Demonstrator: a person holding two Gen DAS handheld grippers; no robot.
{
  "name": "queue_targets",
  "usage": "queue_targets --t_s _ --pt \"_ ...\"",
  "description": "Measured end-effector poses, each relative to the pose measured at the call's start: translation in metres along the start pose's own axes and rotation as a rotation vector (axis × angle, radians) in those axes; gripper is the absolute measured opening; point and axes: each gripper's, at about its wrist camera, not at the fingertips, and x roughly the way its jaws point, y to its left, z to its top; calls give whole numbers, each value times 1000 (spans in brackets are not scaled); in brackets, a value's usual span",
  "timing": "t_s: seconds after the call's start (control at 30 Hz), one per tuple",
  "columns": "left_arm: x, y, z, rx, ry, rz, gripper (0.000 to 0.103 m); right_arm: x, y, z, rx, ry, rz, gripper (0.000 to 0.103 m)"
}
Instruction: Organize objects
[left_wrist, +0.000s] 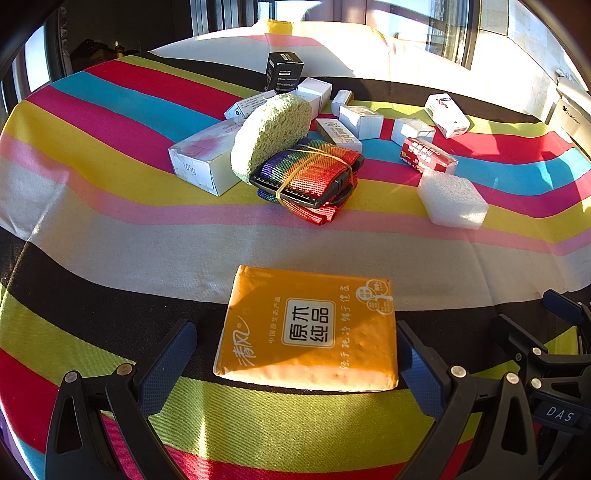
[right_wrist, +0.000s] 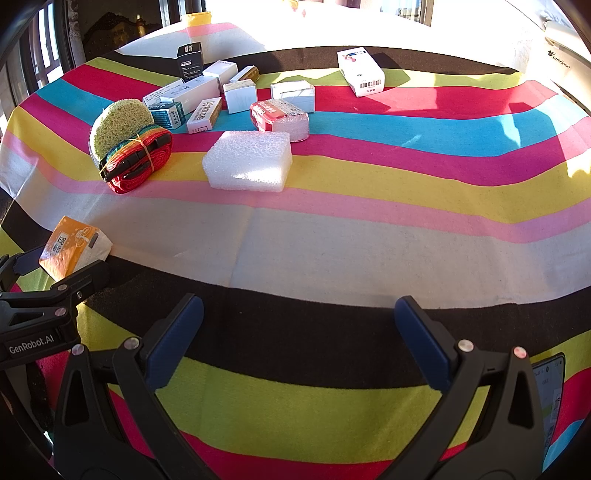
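An orange tissue pack lies flat on the striped tablecloth, between the fingers of my left gripper. That gripper is open; its right finger is at the pack's edge and its left finger stands apart. In the right wrist view the same pack shows at the far left. My right gripper is open over the black stripe with nothing between its fingers. Farther back lie a green sponge, a rainbow strap bundle bound with a rubber band, and a white foam block.
Several small cartons cluster at the back: a black box, a long white box, a red packet, a white-and-red box. A phone lies by the right gripper. Windows and a white appliance stand behind the table.
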Motion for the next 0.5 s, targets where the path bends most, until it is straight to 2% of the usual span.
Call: queue_targets --t_s 0.17,0.27,0.37,0.4,0.5 --pt "0 0 0 0 0 0 103 -1 -1 -1 -21 2 22 103" --pt "0 0 -1 0 2 0 103 -1 -1 2 -45 42 38 103" --pt "0 0 0 0 2 4 103 6 4 17 -42 65 93 103" --pt "1 3 0 -34 4 3 103 11 7 24 -38 64 108 103" --pt "1 6 1 -23 7 14 103 30 11 51 -17 75 87 103"
